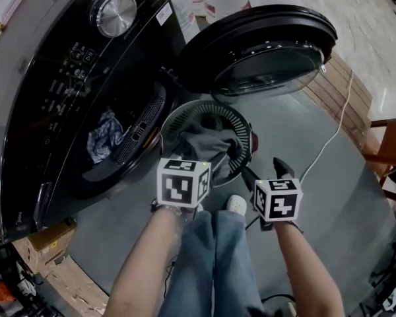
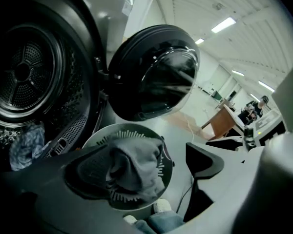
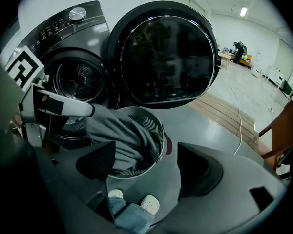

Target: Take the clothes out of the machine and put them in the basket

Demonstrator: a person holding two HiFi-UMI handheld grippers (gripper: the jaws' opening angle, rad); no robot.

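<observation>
Here a soft grey garment [image 1: 201,144] is lying crumpled inside the round, slotted basket [image 1: 236,121], bunching toward its rim. The left gripper [image 2: 146,165] is hovering above, jaws apart, pinching nothing; the right gripper [image 3: 146,167] is gaping empty. A blue patterned cloth [image 1: 104,137] is sitting in the glossy black machine [image 1: 66,78].

Bright ceiling strip lights [image 2: 223,24], dim drum [image 2: 20,72], reflections on door glass [image 3: 166,57], fisheye curving, dark vignetted corners.

garment [image 1: 204,144]: grey | cloth [image 1: 104,137]: blue-white mottled | machine [image 1: 59,65]: black | basket [image 1: 236,121]: grey, slotted
</observation>
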